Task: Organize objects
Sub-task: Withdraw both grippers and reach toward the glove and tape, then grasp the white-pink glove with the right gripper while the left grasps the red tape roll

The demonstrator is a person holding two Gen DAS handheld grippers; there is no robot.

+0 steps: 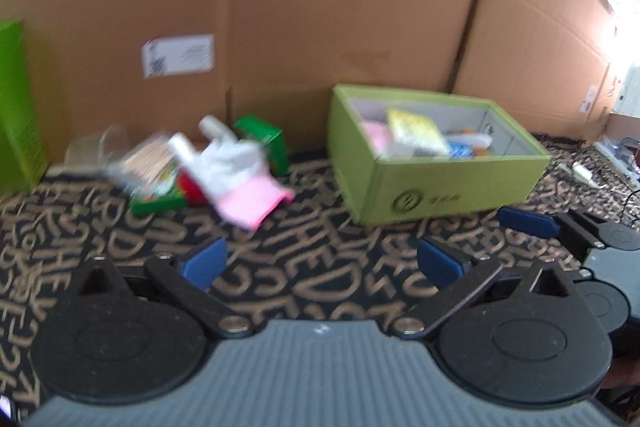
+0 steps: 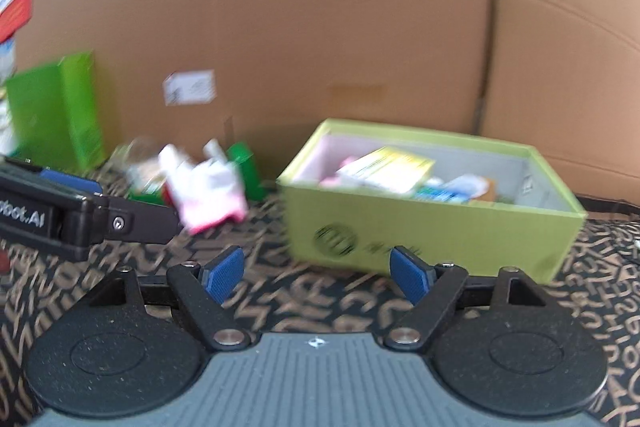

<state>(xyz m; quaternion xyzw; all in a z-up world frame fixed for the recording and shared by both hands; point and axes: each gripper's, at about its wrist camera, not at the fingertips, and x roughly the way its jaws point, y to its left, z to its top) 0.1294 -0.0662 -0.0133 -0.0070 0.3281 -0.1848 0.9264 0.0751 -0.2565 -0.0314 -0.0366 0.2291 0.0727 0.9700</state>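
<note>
Hovering over the letter-patterned black cloth (image 1: pixel 304 267), the left gripper (image 1: pixel 320 263) and right gripper (image 2: pixel 318 275) were spread empty before the open lime-green cardboard box (image 1: pixel 452 183).

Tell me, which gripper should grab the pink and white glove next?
Probably the left gripper. It is open and empty, and the glove lies just ahead, slightly left. The right gripper faces the green box, with the glove farther off to its left.

Lime-green box (image 1: pixel 452 183), pink-and-white glove (image 1: pixel 240 171), black cloth (image 1: pixel 312 267) patterned with tan letters, blue gripper pads (image 2: pixel 224 275)
</note>
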